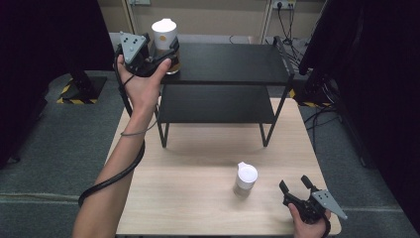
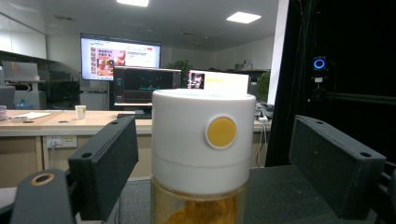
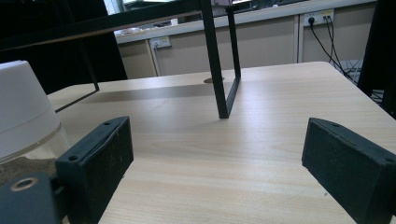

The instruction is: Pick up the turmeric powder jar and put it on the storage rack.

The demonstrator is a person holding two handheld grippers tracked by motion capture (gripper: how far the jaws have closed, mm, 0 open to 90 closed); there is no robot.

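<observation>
A jar with a white lid point(image 1: 164, 32) and yellowish contents stands at the left end of the black rack's top shelf point(image 1: 233, 62). My left gripper point(image 1: 168, 55) is open around it. In the left gripper view the jar point(image 2: 203, 140), marked with a yellow dot, sits between the jaws of the left gripper point(image 2: 215, 123) with a gap on each side. A second white-lidded jar point(image 1: 245, 178) stands on the wooden table point(image 1: 188, 198). My right gripper point(image 1: 294, 182) is open to its right, near the front edge. In the right gripper view the right gripper point(image 3: 217, 130) holds nothing, and this jar point(image 3: 23, 116) is at the left edge.
The rack's lower shelf point(image 1: 215, 104) is bare, and its legs point(image 3: 219, 70) stand on the far half of the table. A black cable point(image 1: 119, 173) trails along the left forearm. Dark curtains flank both sides, and cables lie on the floor at the right.
</observation>
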